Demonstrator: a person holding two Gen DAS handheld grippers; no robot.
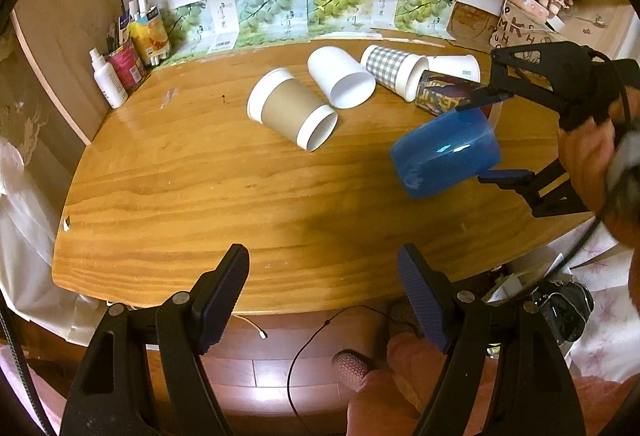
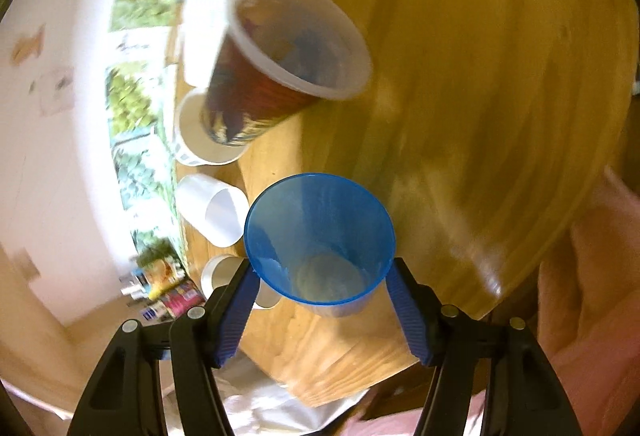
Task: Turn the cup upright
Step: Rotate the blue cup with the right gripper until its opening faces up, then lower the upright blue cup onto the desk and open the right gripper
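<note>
— Start at nine o'clock on the wooden tabletop (image 1: 180, 187). What do you see?

— A white paper cup with a brown sleeve (image 1: 291, 109) on its side, then a plain white paper cup (image 1: 341, 77), then a grey checked paper cup (image 1: 394, 71), all tipped over around twelve o'clock. The left tool (image 1: 323, 296) hangs at six o'clock, spread wide, gripping nothing.

— And the one being flipped?

— The translucent blue plastic cup (image 1: 446, 151) at three o'clock. The right tool (image 1: 494, 133) pinches it across its wall near the base, one pad above, one below. It seems lifted off the wood, tilted, closed bottom toward the middle of the tabletop.

— From the right wrist?

— The right tool (image 2: 322, 302) closes on either side of the blue cup (image 2: 320, 236), mouth facing away. A dark printed plastic cup (image 2: 280, 67) lies beyond at eleven o'clock.

— How will it handle?

— Light, I'd judge, thin-walled and smooth, so it could slip or flex if squeezed hard. A gentle hold across the body seems right.
</note>
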